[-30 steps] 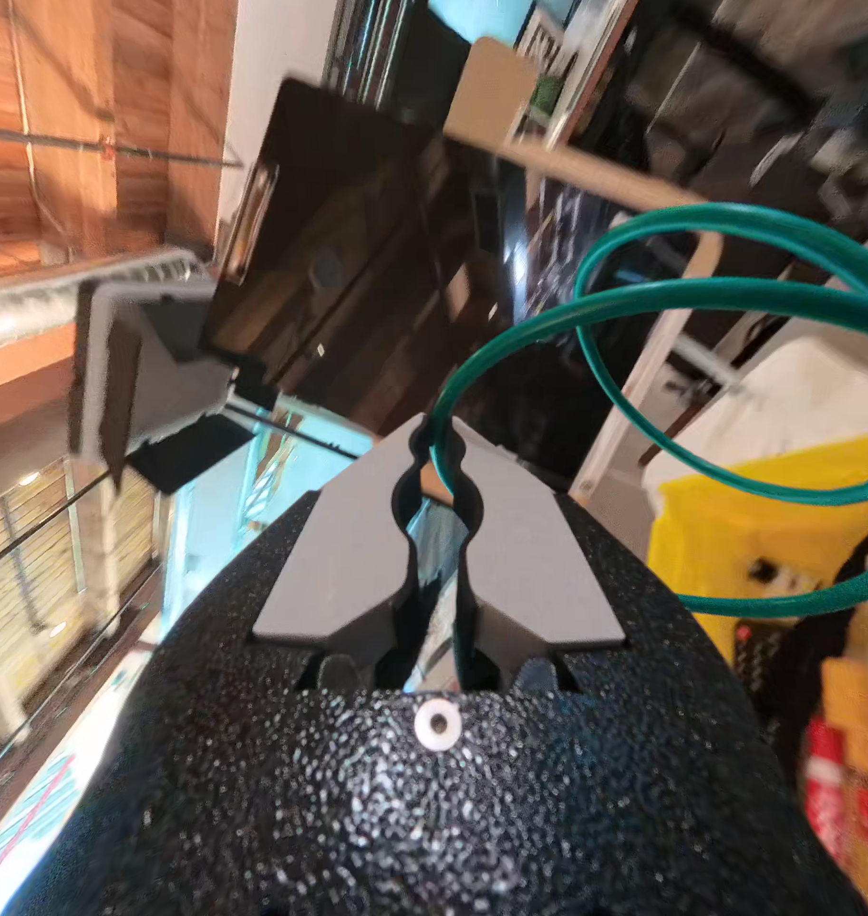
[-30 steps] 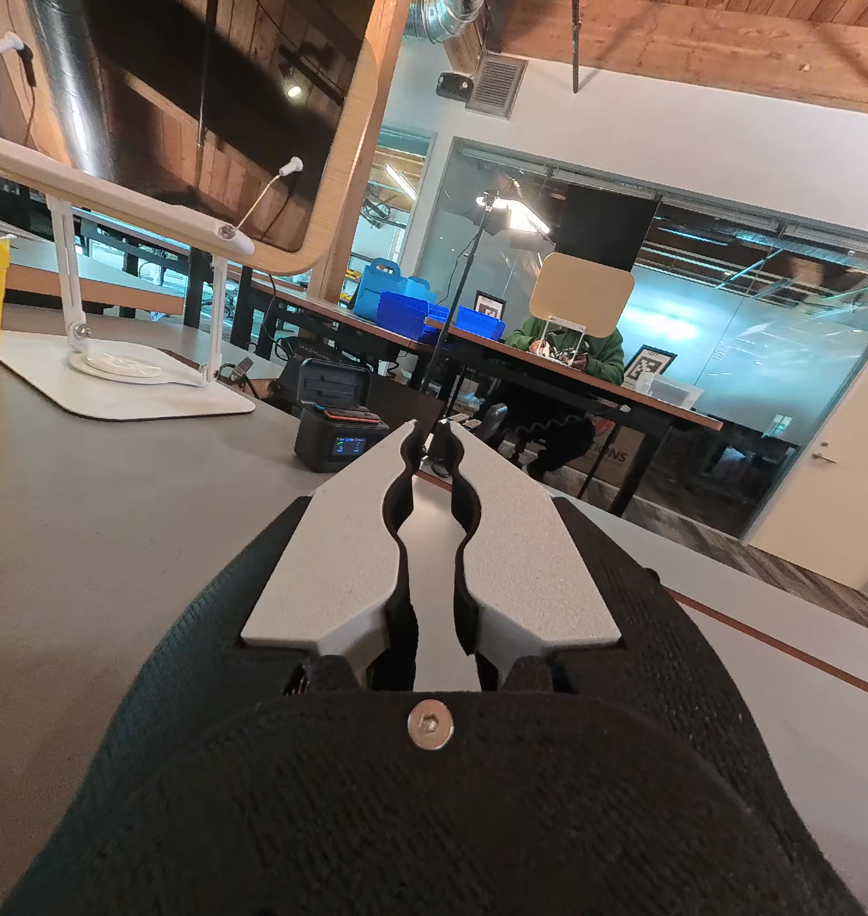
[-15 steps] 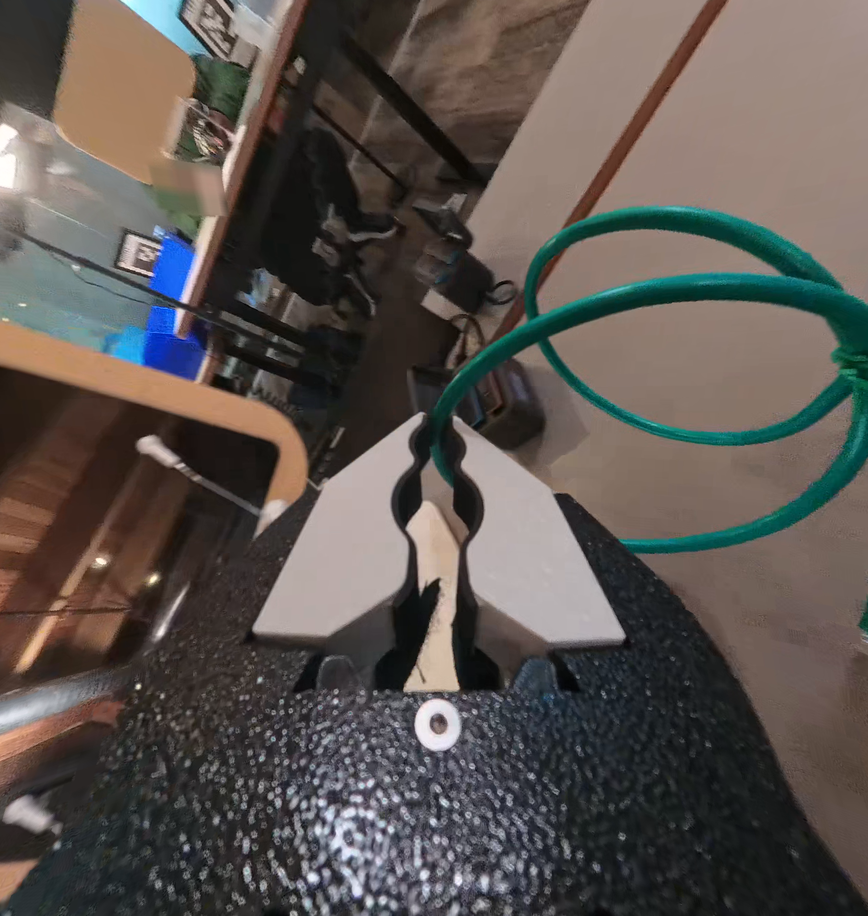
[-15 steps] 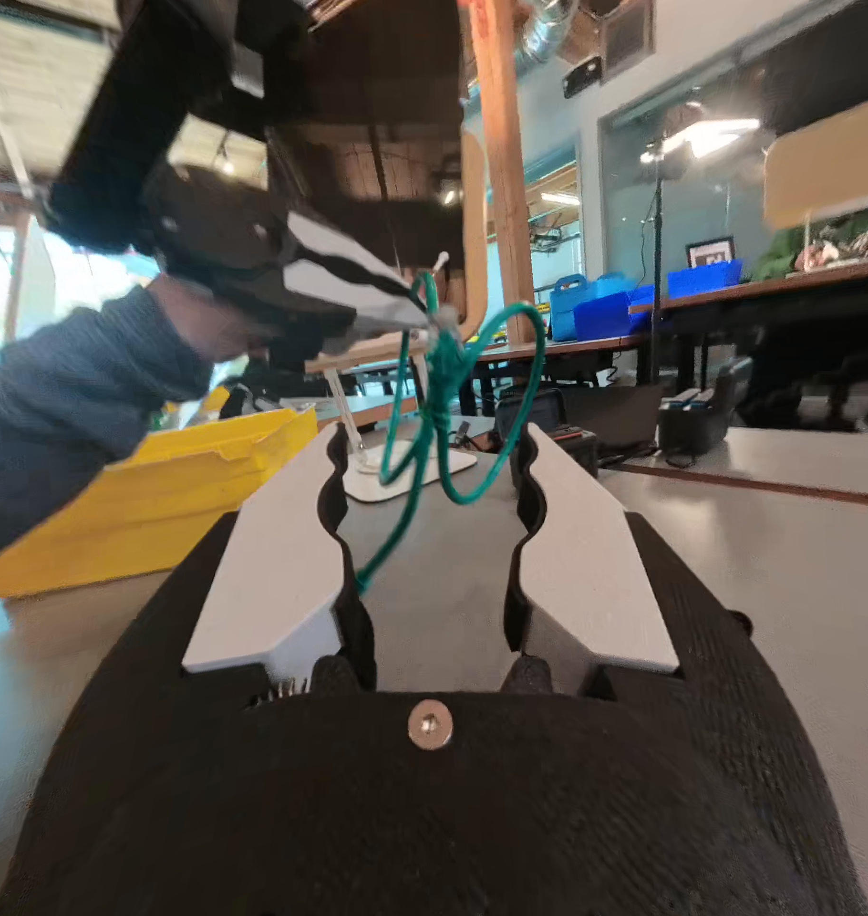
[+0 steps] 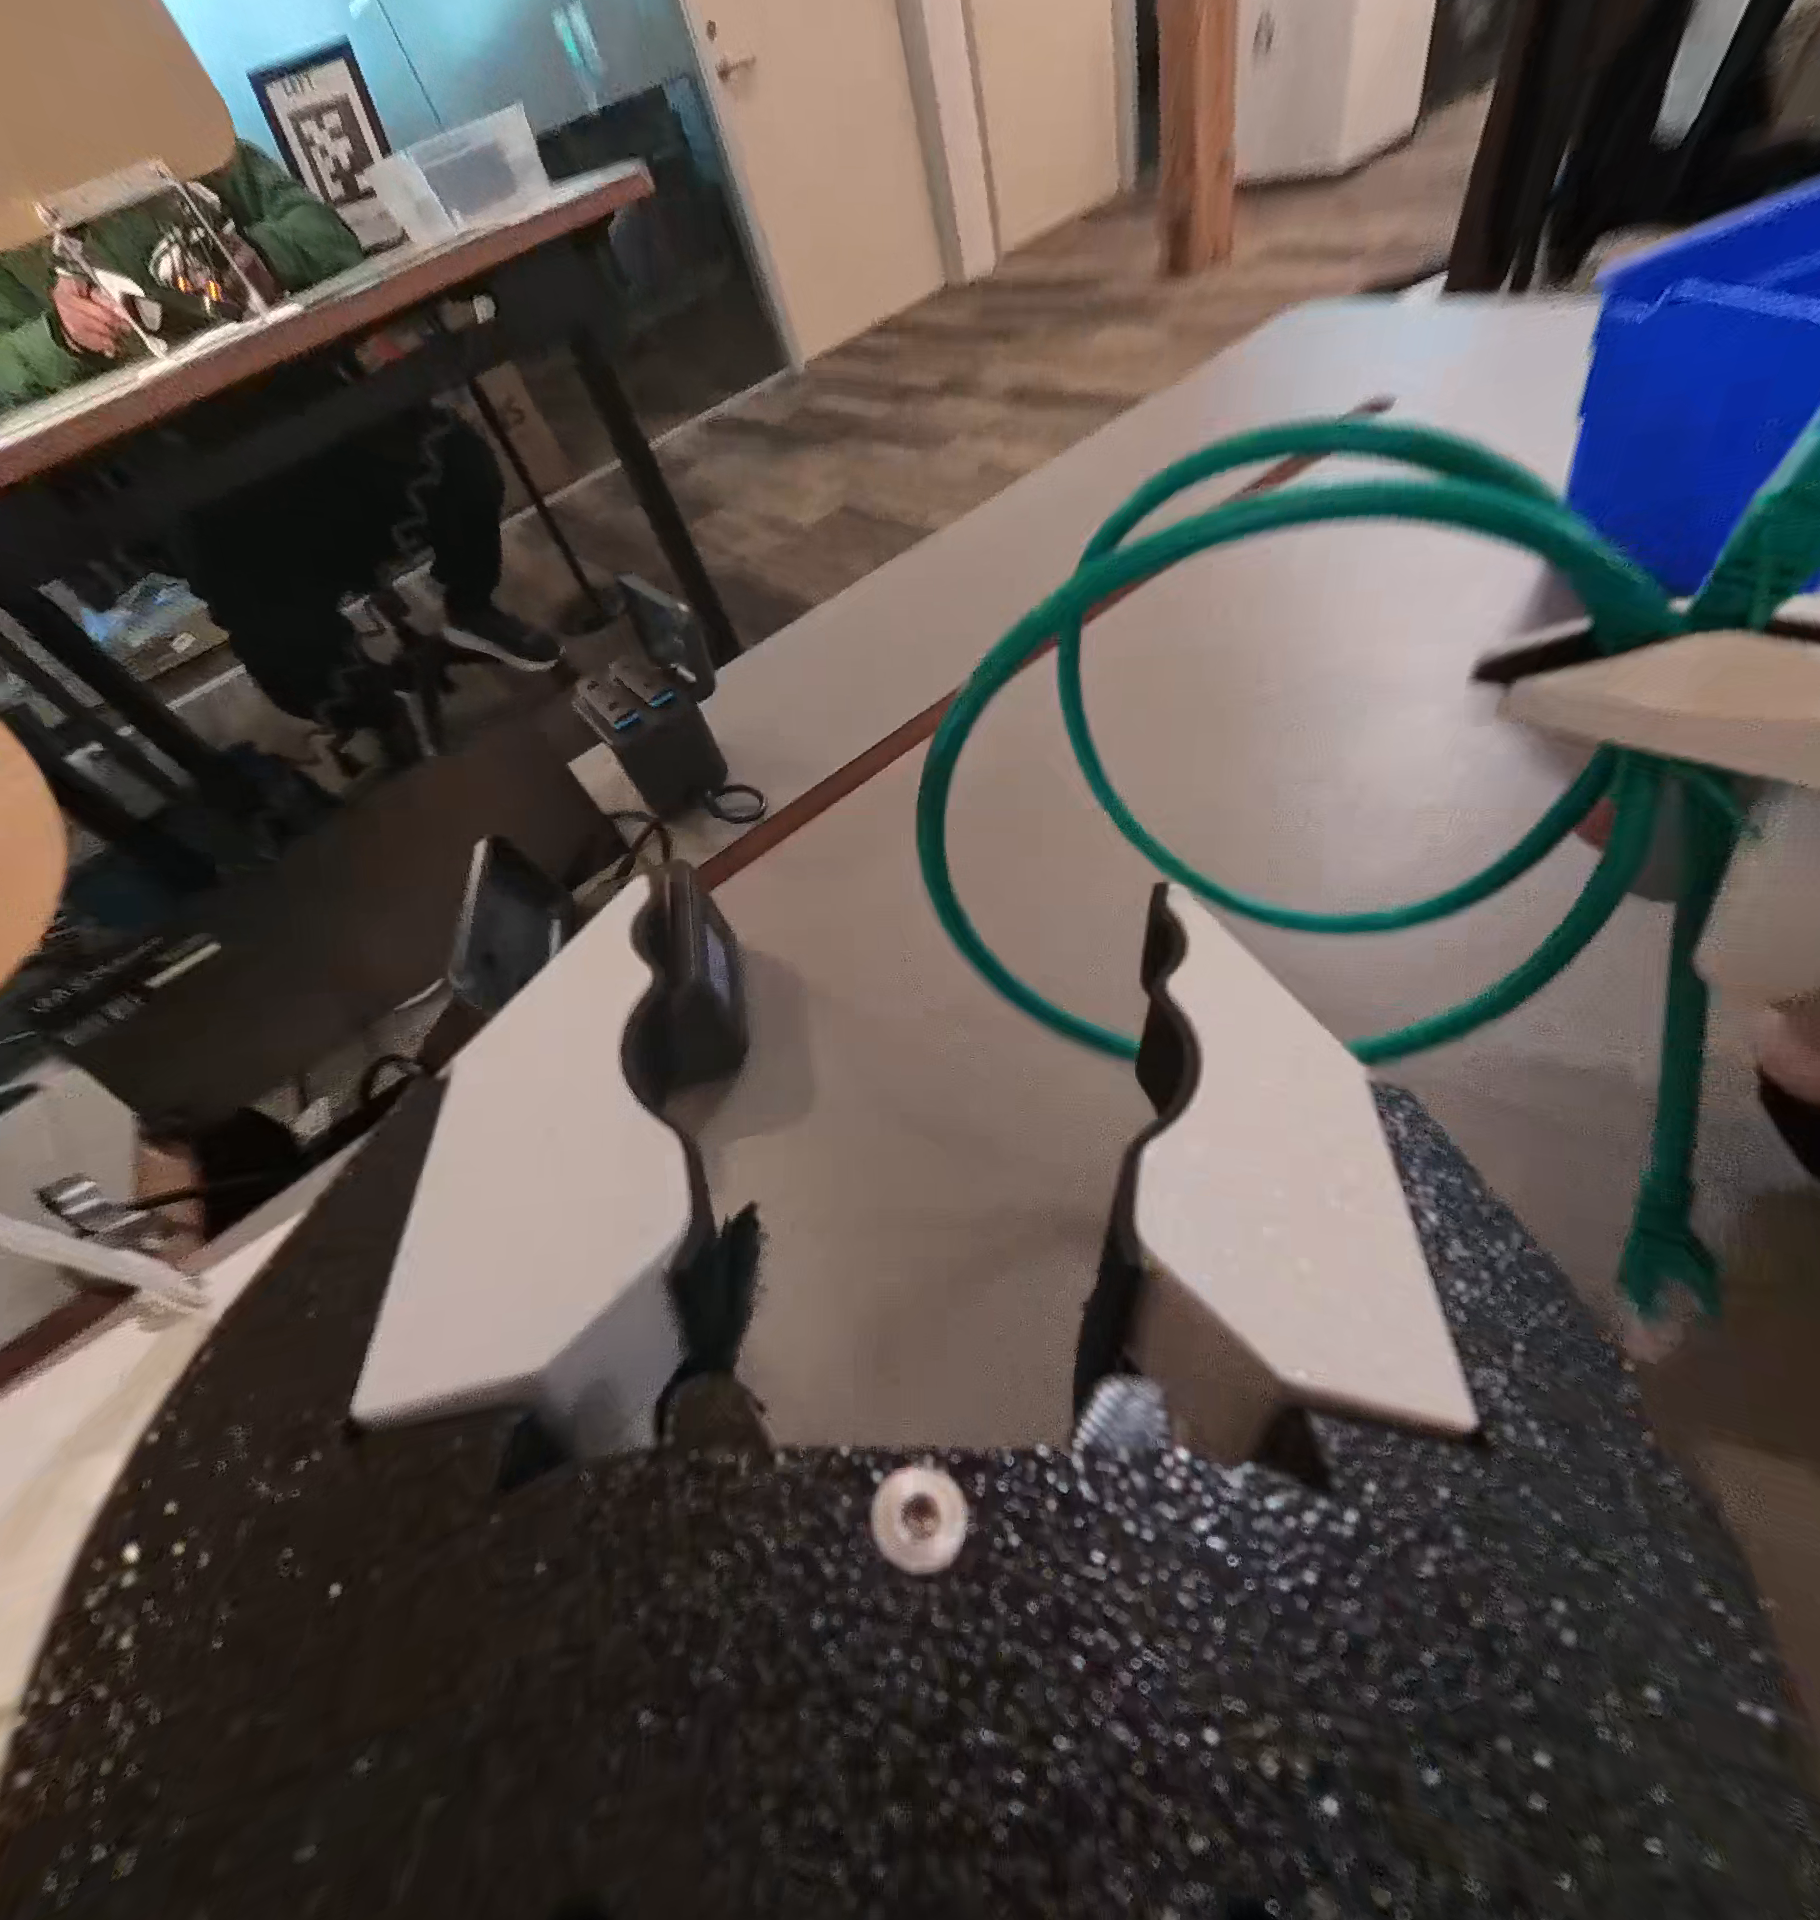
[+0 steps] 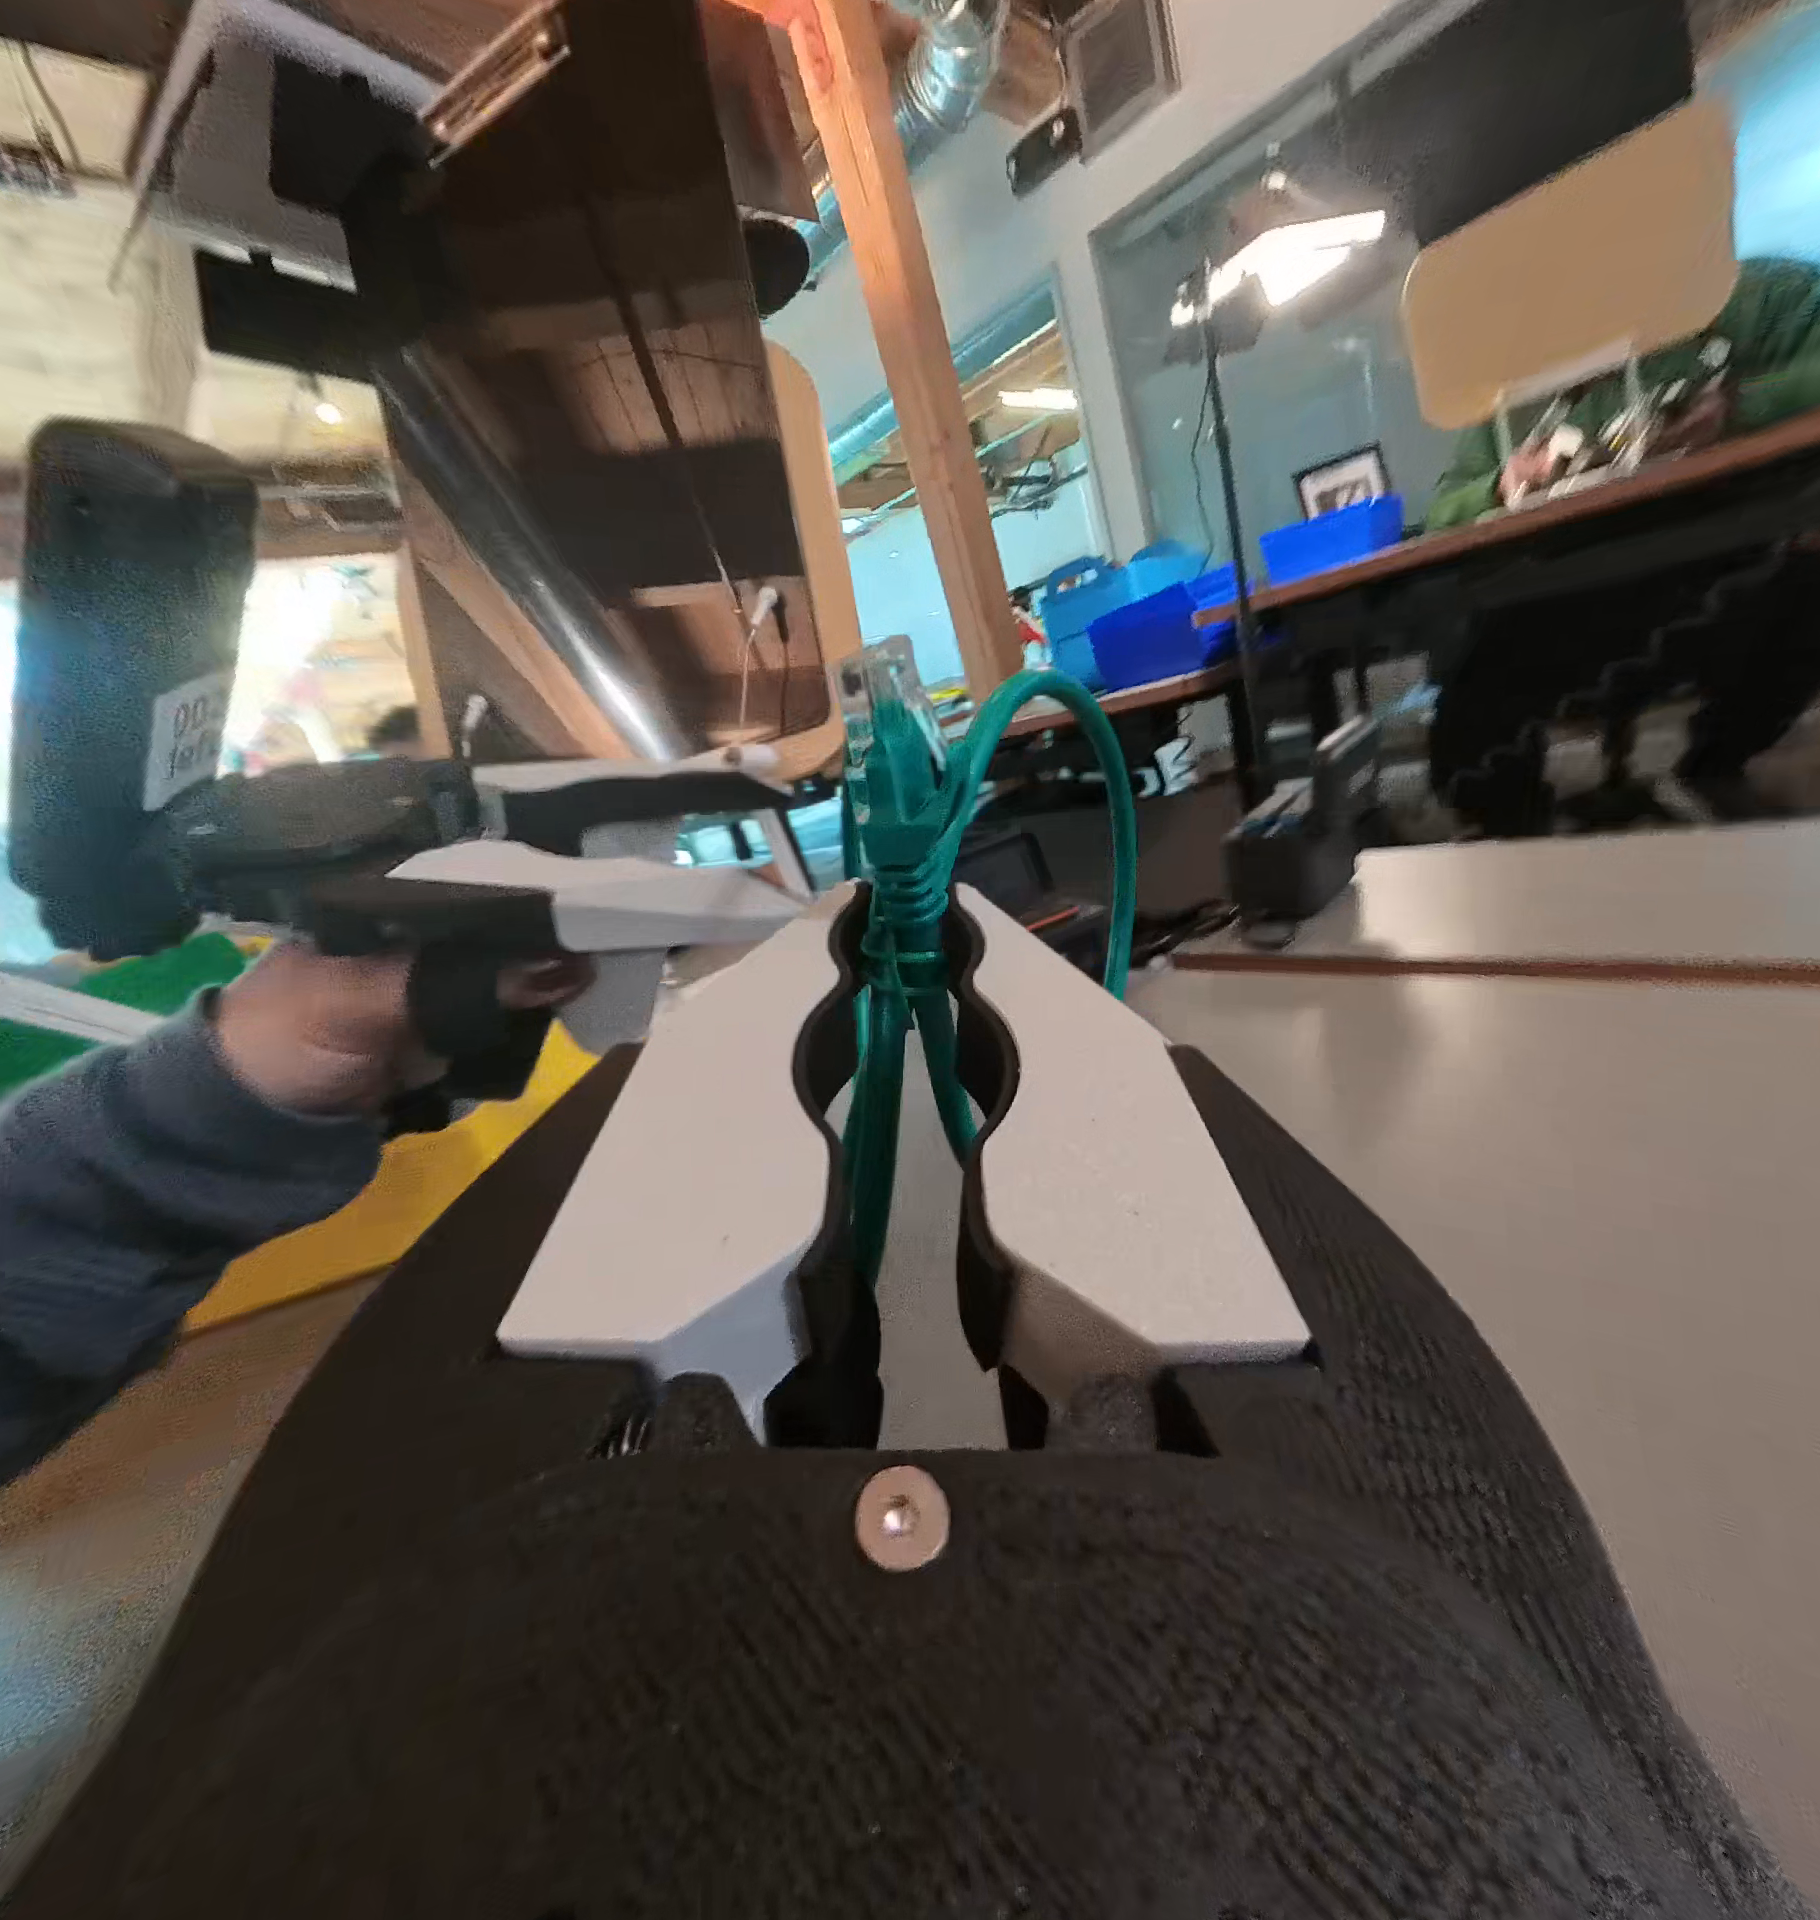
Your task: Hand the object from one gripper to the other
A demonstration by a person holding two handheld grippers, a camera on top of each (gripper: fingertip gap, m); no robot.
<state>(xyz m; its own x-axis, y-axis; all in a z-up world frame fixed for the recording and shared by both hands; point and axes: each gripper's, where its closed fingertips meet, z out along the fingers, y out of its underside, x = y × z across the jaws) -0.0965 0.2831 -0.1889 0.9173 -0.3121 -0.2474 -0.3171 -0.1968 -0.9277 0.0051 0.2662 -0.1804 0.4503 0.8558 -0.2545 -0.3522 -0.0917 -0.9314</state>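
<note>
Grey tabletop [image 5: 1301,727] extends beneath both tools, with a yellow bin [image 6: 293,1247] at left. Left gripper [image 5: 901,997]: jaws spread wide, holding nothing. Right gripper [image 6: 906,935]: jaws pinching the green network cable [image 6: 901,997] at its wire-tied bundle, loops projecting beyond the fingertips.

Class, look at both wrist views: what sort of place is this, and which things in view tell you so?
Probably a shared workshop or lab office: long work tables carrying blue storage bins, a person working at a bench, and exposed ceiling ducting above wooden beams.
</note>
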